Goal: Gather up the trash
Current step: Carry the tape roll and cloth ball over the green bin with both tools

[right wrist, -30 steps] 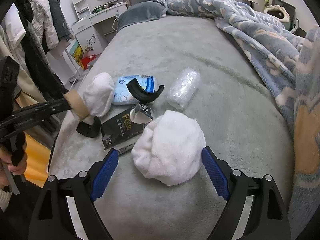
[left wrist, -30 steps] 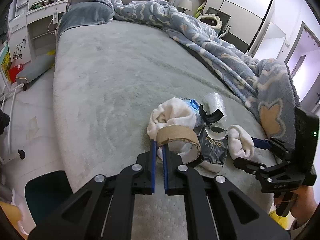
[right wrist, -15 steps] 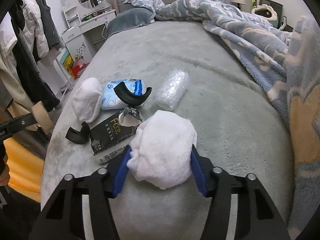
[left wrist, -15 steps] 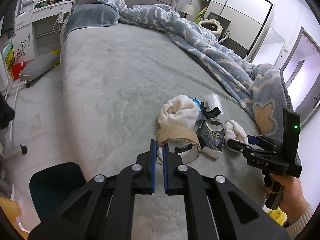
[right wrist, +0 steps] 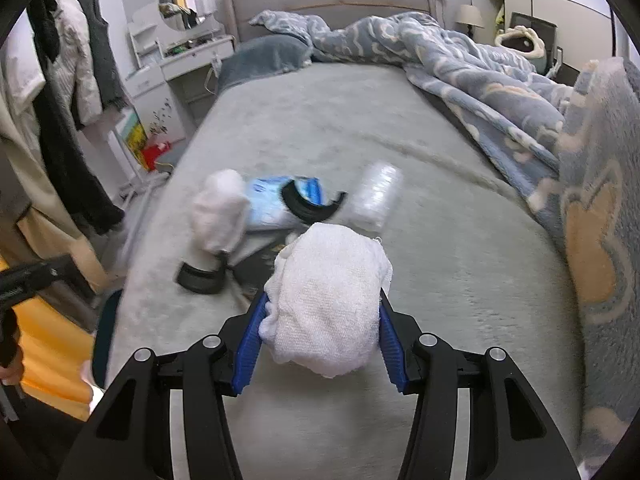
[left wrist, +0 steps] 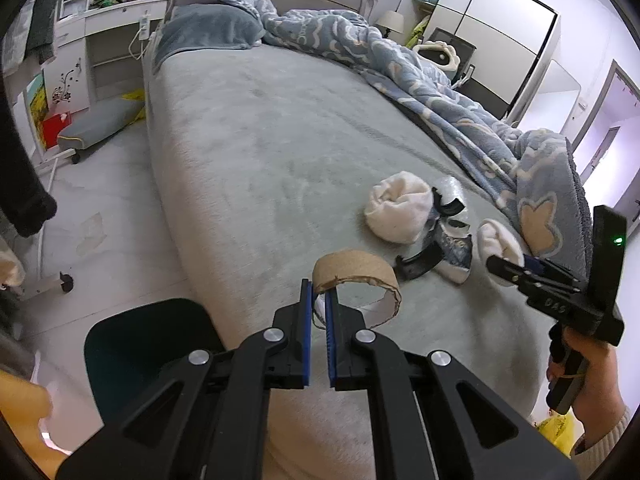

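Cardboard-brown tape-core ring [left wrist: 356,276], torn at one end, pinched by its wall between the pressed-together blue pads of the left gripper [left wrist: 318,308], carried over the near edge of the grey plush bed [left wrist: 280,152] with a dark teal bin [left wrist: 140,344] just below on the floor. White crumpled terry-cloth wad [right wrist: 328,300] squeezed between the blue pads of the right gripper [right wrist: 320,340], clamped on both sides and seemingly just off the cover. Left on the bed: a second white cloth wad [right wrist: 218,208], a blue-and-white plastic wipes pack [right wrist: 272,200], a curved black plastic piece [right wrist: 308,208], a clear crinkled plastic wrap [right wrist: 376,196], a dark printed packet [left wrist: 452,244] and a short black ring [right wrist: 200,276]. Best done by keeping both grips firm, lifting the soft wad clear before swinging it toward the bin, then bringing the ring squarely over the teal opening and only there letting go. Risk worth minding: loose cloth snagging on the plush cover and dragging the nearby packet along.
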